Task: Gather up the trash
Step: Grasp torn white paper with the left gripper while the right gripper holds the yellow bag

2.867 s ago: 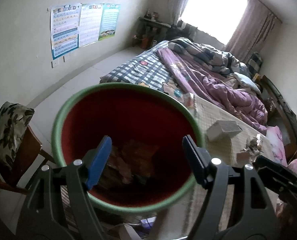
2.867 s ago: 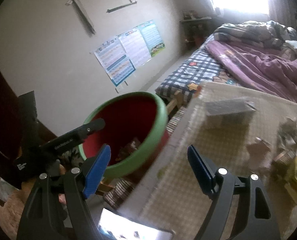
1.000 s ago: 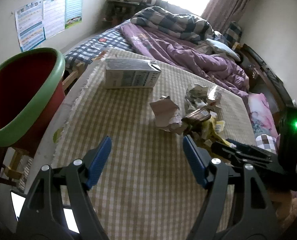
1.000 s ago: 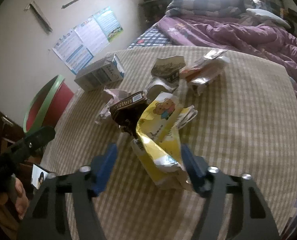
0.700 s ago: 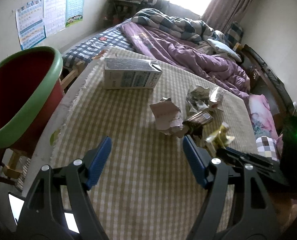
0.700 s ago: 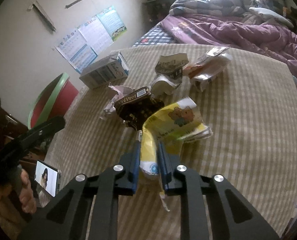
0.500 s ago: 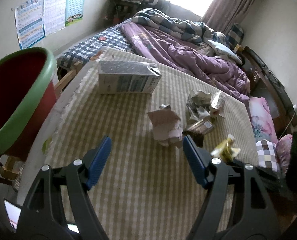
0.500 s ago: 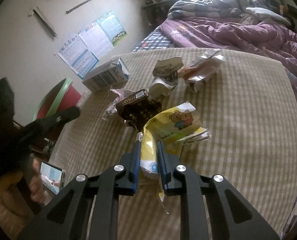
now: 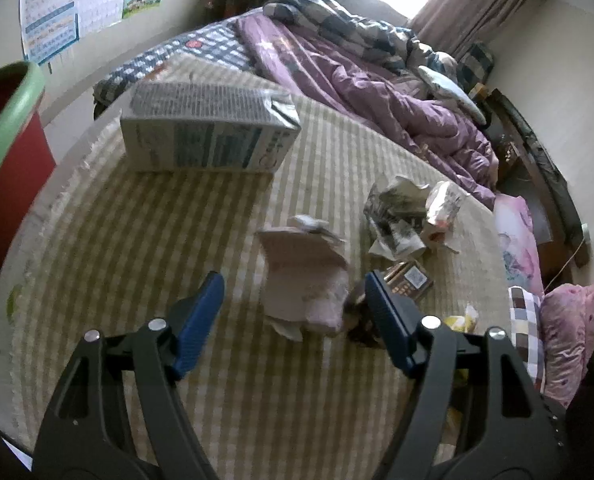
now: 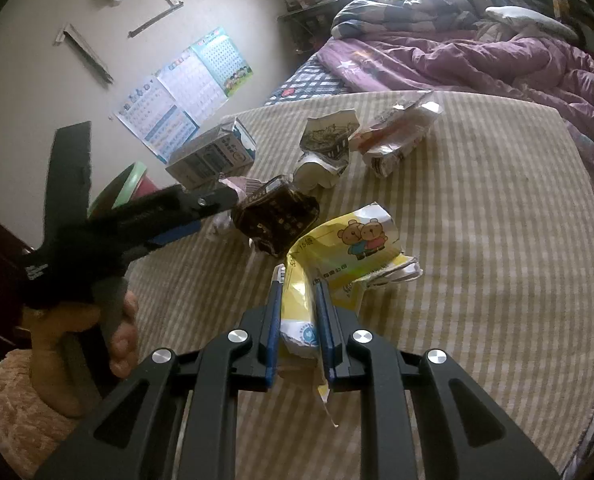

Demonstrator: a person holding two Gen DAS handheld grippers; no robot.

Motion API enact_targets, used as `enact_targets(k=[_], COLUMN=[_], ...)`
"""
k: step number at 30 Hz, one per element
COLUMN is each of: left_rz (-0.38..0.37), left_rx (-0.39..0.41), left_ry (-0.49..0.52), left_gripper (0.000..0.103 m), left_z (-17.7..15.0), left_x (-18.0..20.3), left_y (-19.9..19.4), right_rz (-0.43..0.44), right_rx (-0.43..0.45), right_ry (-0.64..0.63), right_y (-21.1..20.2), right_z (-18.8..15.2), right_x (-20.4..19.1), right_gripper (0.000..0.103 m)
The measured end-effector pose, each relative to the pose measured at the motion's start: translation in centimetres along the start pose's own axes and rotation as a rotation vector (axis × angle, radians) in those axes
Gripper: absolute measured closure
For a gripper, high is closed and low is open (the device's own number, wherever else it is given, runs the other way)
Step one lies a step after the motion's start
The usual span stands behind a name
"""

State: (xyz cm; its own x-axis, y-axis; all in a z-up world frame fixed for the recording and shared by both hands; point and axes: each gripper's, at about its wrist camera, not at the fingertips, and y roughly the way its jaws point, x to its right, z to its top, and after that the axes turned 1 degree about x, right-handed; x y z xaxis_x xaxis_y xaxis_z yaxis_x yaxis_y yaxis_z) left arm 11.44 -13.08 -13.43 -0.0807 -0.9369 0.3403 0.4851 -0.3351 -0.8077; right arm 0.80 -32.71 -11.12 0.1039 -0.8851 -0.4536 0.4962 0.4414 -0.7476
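Note:
My right gripper [image 10: 299, 300] is shut on a yellow snack wrapper [image 10: 349, 256] with cartoon bears, which hangs just above the checked table cloth [image 10: 477, 208]. My left gripper [image 9: 295, 308] is open over a crumpled pink paper [image 9: 303, 280], whose sides lie between the blue fingers. A dark brown wrapper [image 10: 275, 214] lies beside it, also in the left view [image 9: 407, 282]. The left gripper shows in the right view [image 10: 201, 208], reaching toward that pile. A red bin with a green rim [image 9: 5, 128] stands at the table's left edge.
A milk carton [image 9: 209, 132] lies on its side at the far left of the table. Crumpled printed paper [image 9: 397, 216] and a white-orange wrapper [image 10: 397, 136] lie farther back. A bed with a purple quilt [image 9: 377, 80] stands behind the table.
My right gripper closed on the yellow wrapper and lifted it slightly. My left gripper swung from over the bin to the table and lowered around the pink paper.

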Motion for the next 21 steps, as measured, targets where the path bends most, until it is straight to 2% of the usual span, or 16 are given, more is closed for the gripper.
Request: enact_targets(k=[1, 3, 8, 15, 21], left_rz=[0.0, -0.014, -0.019, -0.037, -0.017], left_rx=[-0.007, -0.006, 0.027, 0.046, 0.054], left_ry=[-0.009, -0.03, -0.037, -0.064, -0.094], left_gripper=[0.043, 0.046, 0.071, 0.085, 0.086], left_z=[0.0, -0.1, -0.2, -0.3, -0.1], left_x=[-0.1, -0.3, -0.1, -0.7, -1.8], left_y=[0.2, 0.2, -0.8, -2.0, -2.4], right_rz=[0.001, 0.003, 0.003, 0.004, 0.004], right_rx=[0.0, 0.002, 0.0, 0.002, -0.001], right_ry=[0.001, 0.004, 0.004, 0.006, 0.006], right_y=[0.0, -0.1, 0.0, 0.1, 0.1], right_z=[0.0, 0.0, 0.0, 0.0, 0.0], right_x=[0.0, 0.0, 0.0, -0.3, -0.3], right_gripper=[0.086, 0.086, 0.086, 0.086, 0.086])
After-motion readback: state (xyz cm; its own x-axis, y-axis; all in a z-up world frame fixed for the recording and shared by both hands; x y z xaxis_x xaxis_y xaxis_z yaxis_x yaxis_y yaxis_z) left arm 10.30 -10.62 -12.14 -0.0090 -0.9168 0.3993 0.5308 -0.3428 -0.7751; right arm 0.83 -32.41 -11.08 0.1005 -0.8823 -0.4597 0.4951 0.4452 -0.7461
